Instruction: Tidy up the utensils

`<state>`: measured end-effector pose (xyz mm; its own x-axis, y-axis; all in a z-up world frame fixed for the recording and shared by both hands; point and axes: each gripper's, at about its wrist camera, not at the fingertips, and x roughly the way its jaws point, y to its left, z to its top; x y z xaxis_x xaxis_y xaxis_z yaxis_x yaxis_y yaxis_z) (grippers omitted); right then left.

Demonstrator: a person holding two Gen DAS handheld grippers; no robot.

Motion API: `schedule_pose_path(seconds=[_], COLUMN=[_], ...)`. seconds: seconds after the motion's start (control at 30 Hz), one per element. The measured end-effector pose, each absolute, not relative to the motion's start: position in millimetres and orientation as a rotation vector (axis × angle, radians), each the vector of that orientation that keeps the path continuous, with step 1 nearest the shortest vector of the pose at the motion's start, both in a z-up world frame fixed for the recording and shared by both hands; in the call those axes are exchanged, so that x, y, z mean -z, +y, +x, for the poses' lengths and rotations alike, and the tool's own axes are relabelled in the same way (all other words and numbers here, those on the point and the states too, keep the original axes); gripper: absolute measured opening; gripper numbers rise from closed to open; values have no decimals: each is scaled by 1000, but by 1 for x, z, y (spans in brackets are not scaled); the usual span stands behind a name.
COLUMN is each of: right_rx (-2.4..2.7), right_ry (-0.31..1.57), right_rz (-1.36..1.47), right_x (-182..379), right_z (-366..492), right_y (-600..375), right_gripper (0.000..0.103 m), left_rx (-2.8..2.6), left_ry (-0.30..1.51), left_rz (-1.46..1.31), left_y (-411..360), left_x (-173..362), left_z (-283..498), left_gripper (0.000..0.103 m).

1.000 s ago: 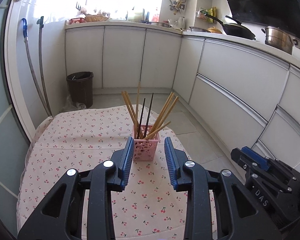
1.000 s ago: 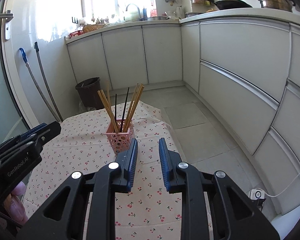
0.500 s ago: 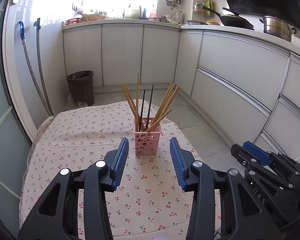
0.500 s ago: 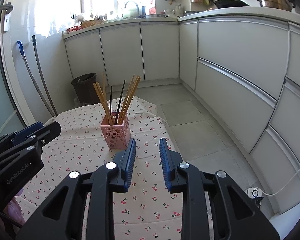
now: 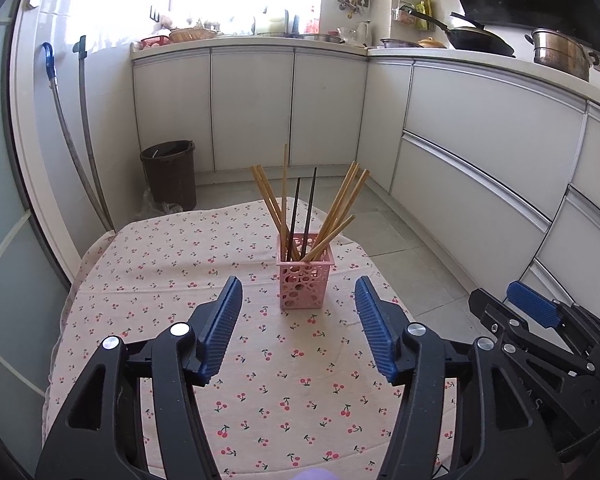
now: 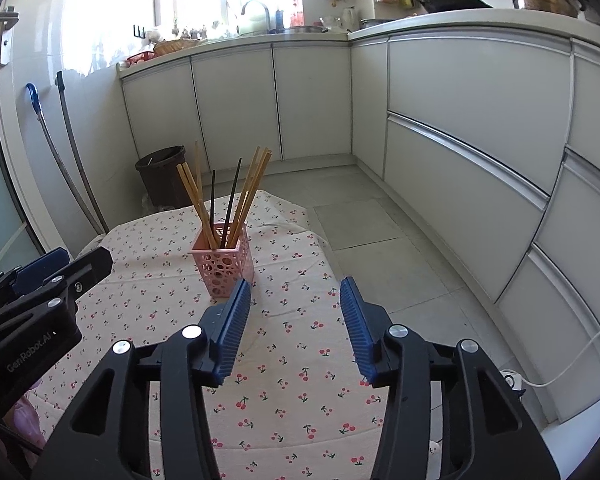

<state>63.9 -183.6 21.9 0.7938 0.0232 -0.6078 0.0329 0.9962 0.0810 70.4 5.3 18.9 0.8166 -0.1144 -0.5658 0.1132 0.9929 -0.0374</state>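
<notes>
A pink perforated holder point(image 5: 305, 276) stands on the cherry-print tablecloth point(image 5: 172, 272), with several wooden chopsticks point(image 5: 342, 204) and two black ones point(image 5: 310, 204) upright in it. My left gripper point(image 5: 299, 304) is open and empty, just in front of the holder. The holder also shows in the right wrist view point(image 6: 224, 266), with its chopsticks point(image 6: 252, 192). My right gripper point(image 6: 296, 304) is open and empty, in front and to the right of the holder. Each gripper shows in the other's view: the right one point(image 5: 540, 320) and the left one point(image 6: 48, 280).
The table's right edge point(image 6: 328, 276) drops to a tiled floor point(image 6: 380, 240). White cabinets point(image 5: 480, 152) run along the back and right. A dark bin point(image 5: 170, 172) stands on the floor behind the table, and two hoses point(image 5: 80, 140) hang at the left wall.
Both grippers have opened wider and drawn back from the holder, which now looks farther away. The holder and chopsticks have not moved.
</notes>
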Motion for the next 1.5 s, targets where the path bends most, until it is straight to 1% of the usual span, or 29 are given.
schedule_pose_path(seconds=[0.03, 0.3, 0.5, 0.57, 0.77, 1.5], right_rx=[6, 43, 72, 80, 100, 137], right_ry=[654, 634, 629, 628, 623, 616], right_rz=[89, 106, 117, 116, 117, 118], right_x=[-22, -22, -22, -22, -22, -22], right_z=[64, 63, 63, 63, 63, 64], right_y=[-184, -190, -194, -195, -198, -203], right_gripper=[49, 71, 84, 86, 89, 90], left_rx=[119, 99, 85, 81, 68, 43], left_ry=[605, 600, 594, 590, 587, 625], left_rz=[-2, -12, -22, -27, -33, 4], left_y=[6, 9, 11, 12, 14, 9], left_x=[-18, -16, -16, -16, -17, -11], left_z=[71, 71, 71, 71, 71, 77], left_gripper=[59, 75, 87, 90, 95, 96])
